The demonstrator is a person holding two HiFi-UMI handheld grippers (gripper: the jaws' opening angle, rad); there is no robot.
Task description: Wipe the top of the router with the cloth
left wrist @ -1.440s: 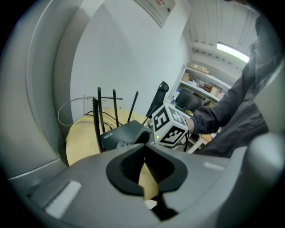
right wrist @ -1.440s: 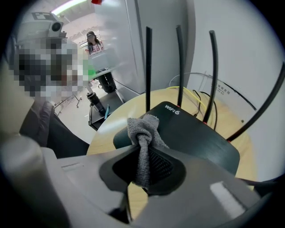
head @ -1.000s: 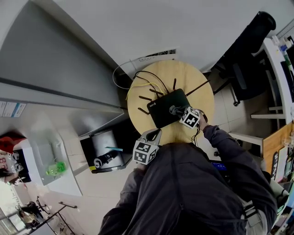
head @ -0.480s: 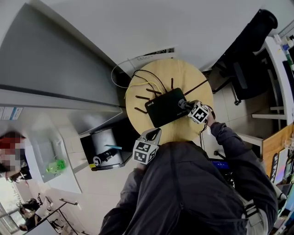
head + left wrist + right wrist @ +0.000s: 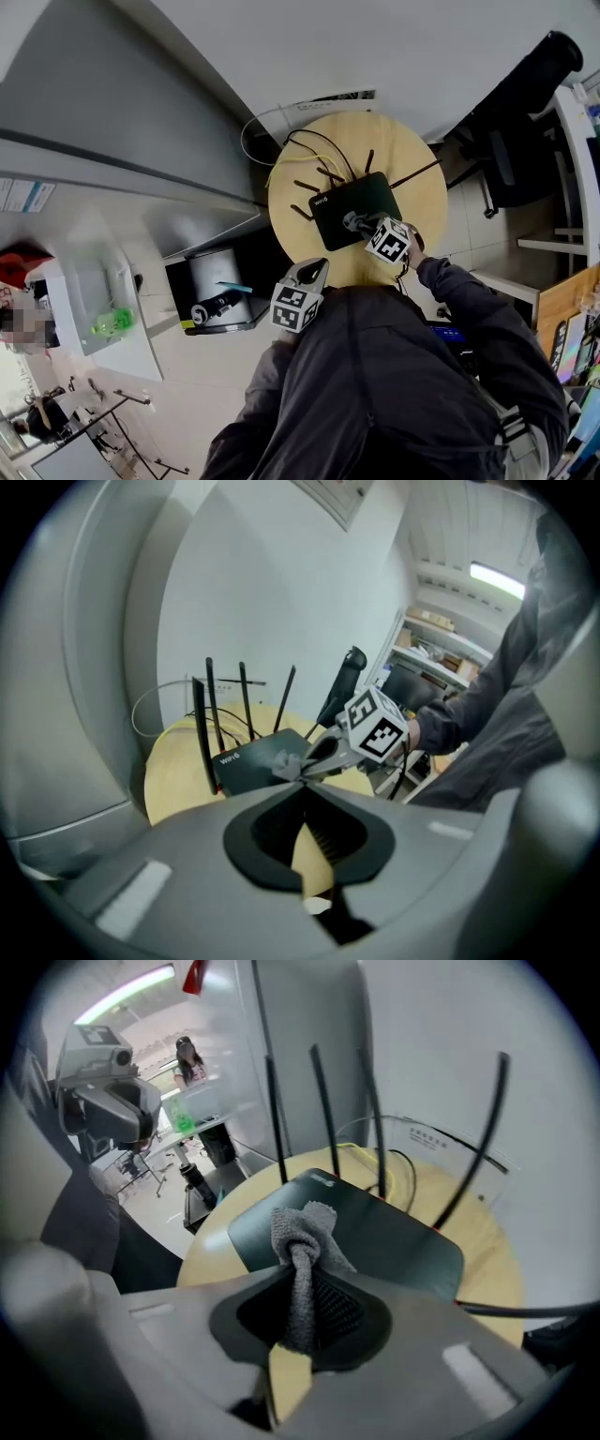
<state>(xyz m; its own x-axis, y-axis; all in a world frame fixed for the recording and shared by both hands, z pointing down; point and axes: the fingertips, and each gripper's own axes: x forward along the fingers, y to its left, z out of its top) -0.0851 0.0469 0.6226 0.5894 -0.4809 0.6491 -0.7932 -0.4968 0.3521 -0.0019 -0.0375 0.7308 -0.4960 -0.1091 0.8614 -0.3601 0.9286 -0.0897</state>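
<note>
A black router (image 5: 361, 202) with several upright antennas lies on a round wooden table (image 5: 422, 187). My right gripper (image 5: 356, 224) is shut on a grey cloth (image 5: 349, 221), whose bunched end rests on the router's near part. In the right gripper view the cloth (image 5: 300, 1232) sticks out between the jaws over the router's top (image 5: 384, 1237). My left gripper (image 5: 314, 274) hangs off the table's near left edge, close to my body, jaws together and empty. In the left gripper view the right gripper (image 5: 314, 759) presses the cloth (image 5: 284, 764) on the router (image 5: 248, 761).
Yellow and black cables (image 5: 309, 159) run from the router's back to a white power strip (image 5: 323, 101) on the floor by the wall. A black office chair (image 5: 511, 122) stands to the right. A grey partition (image 5: 112, 112) and a black floor unit (image 5: 220, 295) are to the left.
The right gripper swept the cloth to the router's right end, then back left to its near middle. The left gripper stayed put.
</note>
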